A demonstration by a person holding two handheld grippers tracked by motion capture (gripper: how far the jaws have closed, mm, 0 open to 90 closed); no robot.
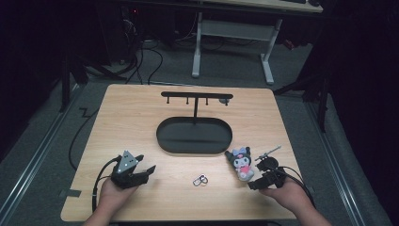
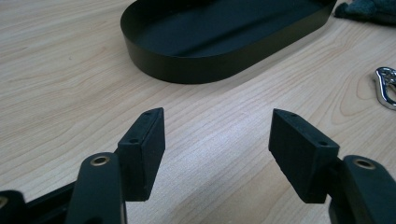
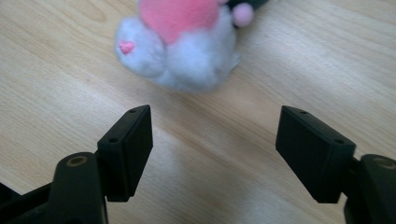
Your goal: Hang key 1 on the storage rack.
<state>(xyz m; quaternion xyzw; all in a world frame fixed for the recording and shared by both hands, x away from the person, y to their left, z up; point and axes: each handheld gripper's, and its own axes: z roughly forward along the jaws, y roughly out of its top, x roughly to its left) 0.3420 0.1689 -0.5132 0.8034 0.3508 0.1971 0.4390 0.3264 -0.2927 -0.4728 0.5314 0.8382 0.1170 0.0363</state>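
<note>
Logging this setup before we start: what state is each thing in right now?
left gripper: open, empty, over bare table
right gripper: open, empty, just short of the toy
plush toy: lying on the table
metal clip: lying loose
oval tray: empty
hook stand: upright in the tray

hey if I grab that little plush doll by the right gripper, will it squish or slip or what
The plush doll looks fluffy and soft, so it will probably squash between the right hand-held gripper's open jaws rather than slip. It seems light for its size. Lying on the bare wooden table, it would likely slide, not roll, if pushed.
</note>
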